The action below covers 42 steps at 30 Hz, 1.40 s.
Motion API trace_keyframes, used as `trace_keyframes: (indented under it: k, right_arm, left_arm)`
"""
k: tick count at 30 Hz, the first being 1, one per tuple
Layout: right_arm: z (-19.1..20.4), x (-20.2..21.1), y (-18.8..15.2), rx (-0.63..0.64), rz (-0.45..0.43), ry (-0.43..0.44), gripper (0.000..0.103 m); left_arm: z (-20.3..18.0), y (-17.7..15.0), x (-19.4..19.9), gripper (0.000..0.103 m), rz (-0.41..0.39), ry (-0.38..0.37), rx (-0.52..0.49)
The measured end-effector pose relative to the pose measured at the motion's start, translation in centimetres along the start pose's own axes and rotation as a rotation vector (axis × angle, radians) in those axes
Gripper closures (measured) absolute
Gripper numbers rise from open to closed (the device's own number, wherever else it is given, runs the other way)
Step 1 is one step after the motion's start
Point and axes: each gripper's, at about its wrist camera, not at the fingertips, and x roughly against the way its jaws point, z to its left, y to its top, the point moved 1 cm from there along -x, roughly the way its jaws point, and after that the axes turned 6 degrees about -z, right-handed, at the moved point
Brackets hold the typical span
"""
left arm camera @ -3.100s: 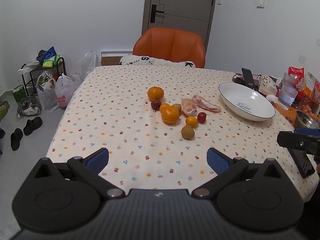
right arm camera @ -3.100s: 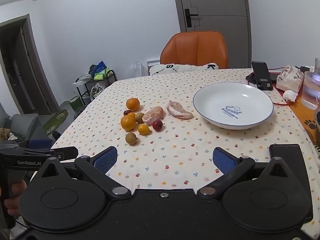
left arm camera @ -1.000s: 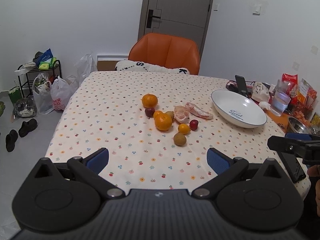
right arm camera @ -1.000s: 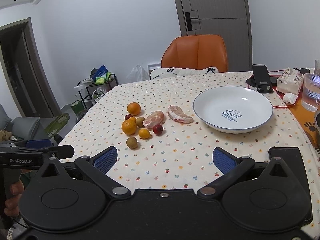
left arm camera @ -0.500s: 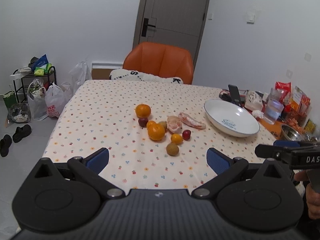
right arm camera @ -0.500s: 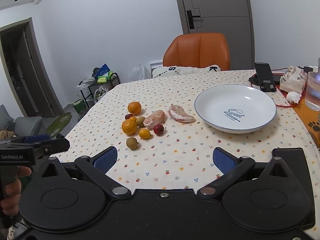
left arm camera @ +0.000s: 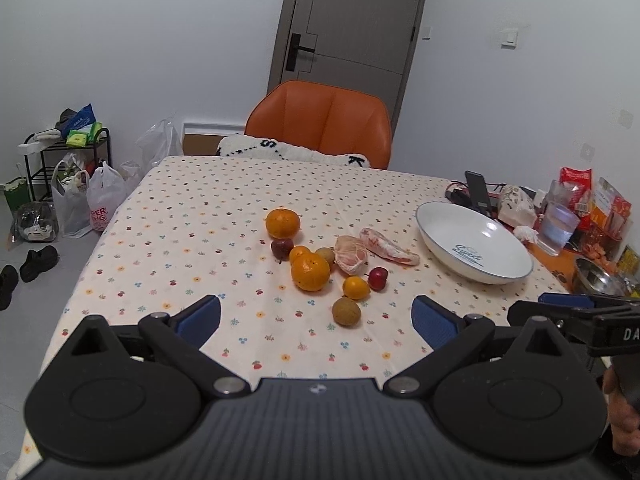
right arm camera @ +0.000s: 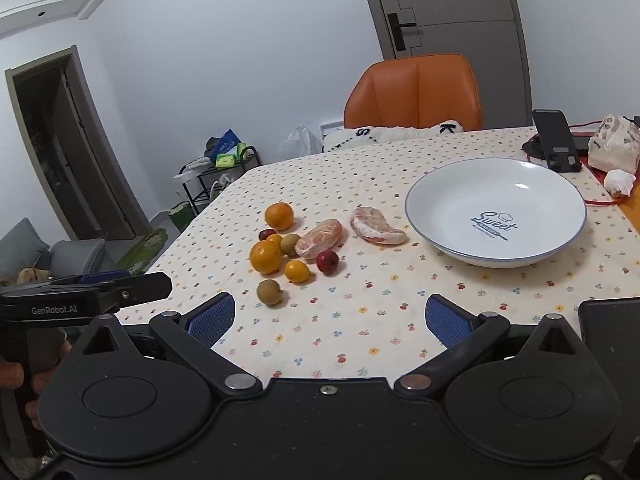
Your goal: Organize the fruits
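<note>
While both tools hover at the near edge of the tabletop point(left arm camera: 168, 208), the left gripper point(left arm camera: 316, 316) has its blue pads spread wide with nothing between them; the right gripper point(right arm camera: 328, 316) is likewise released and empty; each shows at the side of the other's view, held by a hand point(right arm camera: 24, 380); the fruit lies in a loose cluster on the flowered cloth, left of the plate point(right arm camera: 472, 176) and apart from it; a big orange point(left arm camera: 310, 277) sits mid-cluster with a smaller one tucked behind it, touching; another orange point(left arm camera: 282, 223) lies farthest back, with a dark plum point(left arm camera: 281, 249) just in front of it; a green kiwi point(left arm camera: 325, 255) rests between the oranges and a peeled pomelo piece point(left arm camera: 351, 259); a second pomelo wedge point(left arm camera: 386, 245) lies nearest the plate; a small yellow citrus point(left arm camera: 355, 288) and a red apple point(left arm camera: 377, 278) sit side by side, close or touching; a brown kiwi point(left arm camera: 346, 311) lies nearest the grippers, alone; the plate is white, blue-rimmed, marked "Sweet", and holds nothing; an orange chair point(left arm camera: 320, 124) stands at the far side; a phone stand point(right arm camera: 554, 140), a glass point(left arm camera: 558, 230) and packets crowd the right end.
</note>
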Motion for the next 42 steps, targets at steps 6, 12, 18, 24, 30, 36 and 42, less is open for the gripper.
trace_keyframes:
  k: [6, 12, 18, 24, 30, 36, 42]
  right_arm:
    - [-1.3, -1.6, 0.0, -0.013, 0.018, -0.031, 0.0]
    - [-2.0, -3.0, 0.3, -0.012, 0.034, -0.012, 0.005]
    - [-2.9, -4.5, 0.9, -0.016, 0.045, 0.007, 0.012]
    - [-3.5, -6.1, 1.0, -0.021, 0.059, 0.033, 0.014]
    - [-3.8, -7.6, 0.9, -0.026, 0.072, 0.047, 0.014]
    - [-3.6, -8.7, 0.8, -0.022, 0.08, 0.057, 0.022]
    - [-3.3, -10.1, 1.0, -0.025, 0.079, 0.062, 0.024]
  left_arm:
    - [-0.4, -0.3, -2.0, 0.002, 0.008, -0.018, 0.027]
    - [-0.5, -0.1, -3.8, 0.008, 0.005, -0.019, 0.064]
    - [-0.6, -0.2, -5.7, 0.018, 0.03, -0.028, 0.09]
    - [-1.1, -0.8, -7.5, 0.027, 0.067, -0.027, 0.096]
    - [-1.5, -1.5, -8.9, 0.041, 0.096, -0.023, 0.078]
    - [-1.7, -2.0, -9.8, 0.053, 0.121, -0.029, 0.066]
    - [-1.9, -2.3, -10.5, 0.06, 0.119, -0.047, 0.029]
